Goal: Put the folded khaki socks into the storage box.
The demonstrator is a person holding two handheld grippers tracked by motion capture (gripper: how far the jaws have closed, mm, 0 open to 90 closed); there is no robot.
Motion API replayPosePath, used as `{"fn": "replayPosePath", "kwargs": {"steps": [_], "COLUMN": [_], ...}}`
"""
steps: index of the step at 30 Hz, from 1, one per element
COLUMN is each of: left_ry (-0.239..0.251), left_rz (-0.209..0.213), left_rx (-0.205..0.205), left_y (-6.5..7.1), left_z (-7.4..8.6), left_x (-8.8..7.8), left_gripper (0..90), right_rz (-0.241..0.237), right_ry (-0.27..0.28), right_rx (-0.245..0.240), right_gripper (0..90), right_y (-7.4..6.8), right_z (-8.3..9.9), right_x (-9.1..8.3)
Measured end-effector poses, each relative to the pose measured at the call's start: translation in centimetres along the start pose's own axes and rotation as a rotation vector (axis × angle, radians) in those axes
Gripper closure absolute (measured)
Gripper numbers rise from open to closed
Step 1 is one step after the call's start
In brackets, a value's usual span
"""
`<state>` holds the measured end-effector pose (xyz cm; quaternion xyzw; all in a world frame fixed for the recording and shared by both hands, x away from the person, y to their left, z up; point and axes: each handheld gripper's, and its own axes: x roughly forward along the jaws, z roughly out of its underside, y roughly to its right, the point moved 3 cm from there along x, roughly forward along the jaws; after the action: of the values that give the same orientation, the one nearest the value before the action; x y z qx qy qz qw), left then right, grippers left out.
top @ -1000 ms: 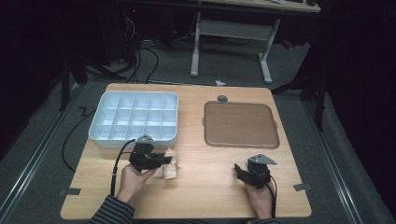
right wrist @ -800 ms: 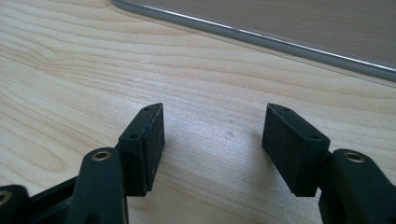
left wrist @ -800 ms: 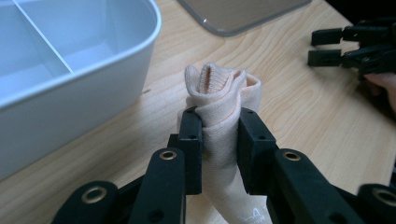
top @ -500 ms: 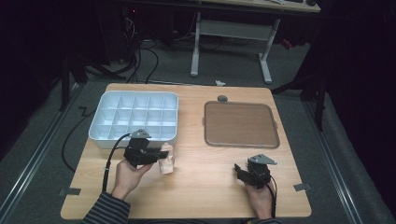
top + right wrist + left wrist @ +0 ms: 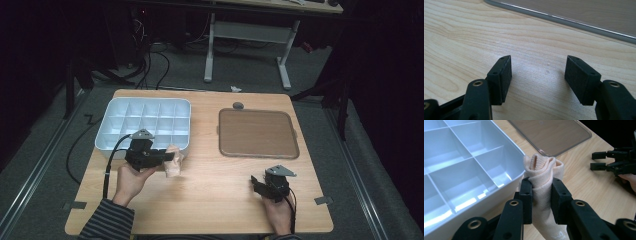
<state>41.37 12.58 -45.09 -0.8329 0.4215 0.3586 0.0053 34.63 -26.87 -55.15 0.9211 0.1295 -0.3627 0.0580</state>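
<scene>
The left gripper [image 5: 540,195] pinches a rolled peach sock [image 5: 543,176] between its two pads, squeezing the bundle at its middle so the roll stays together, cuff end poking out past the jaws. Just beside it, on its left in the left gripper view, sits the white compartment tray [image 5: 506,150], likely the sock's destination; beyond lies the brown lid [image 5: 554,135]. The left hand [image 5: 131,176] holds that gripper level above the wooden table [image 5: 215,200]. The right gripper [image 5: 537,75] rests low over bare wood, jaws wide and empty, apparently idle, near the lid's edge.
</scene>
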Motion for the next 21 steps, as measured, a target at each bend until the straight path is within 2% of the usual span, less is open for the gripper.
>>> {"fn": "replayPosePath", "kwargs": {"steps": [5,14,16,21], "left_ry": [0.005,0.018,0.02,0.023], "left_rz": [-0.005,-0.046,-0.043,-0.05], "left_rx": [-0.001,0.001,-0.01,-0.007], "left_y": [-0.6,-2.1,-2.5,-3.0], "left_z": [-0.6,-1.8,-2.0,-2.5], "left_x": [-0.5,-1.3,-1.4,-1.6], "left_gripper": [74.1,74.2,74.2,74.3], "right_rz": [0.0,0.003,0.005,0.005], "right_ry": [0.0,0.001,0.0,0.0], "right_rx": [-0.002,-0.003,-0.005,-0.005], "right_gripper": [38.8,39.0,39.0,39.0], "right_y": [0.0,0.0,0.0,0.0], "right_z": [0.0,0.0,0.0,0.0], "right_x": [0.0,0.0,0.0,0.0]}}
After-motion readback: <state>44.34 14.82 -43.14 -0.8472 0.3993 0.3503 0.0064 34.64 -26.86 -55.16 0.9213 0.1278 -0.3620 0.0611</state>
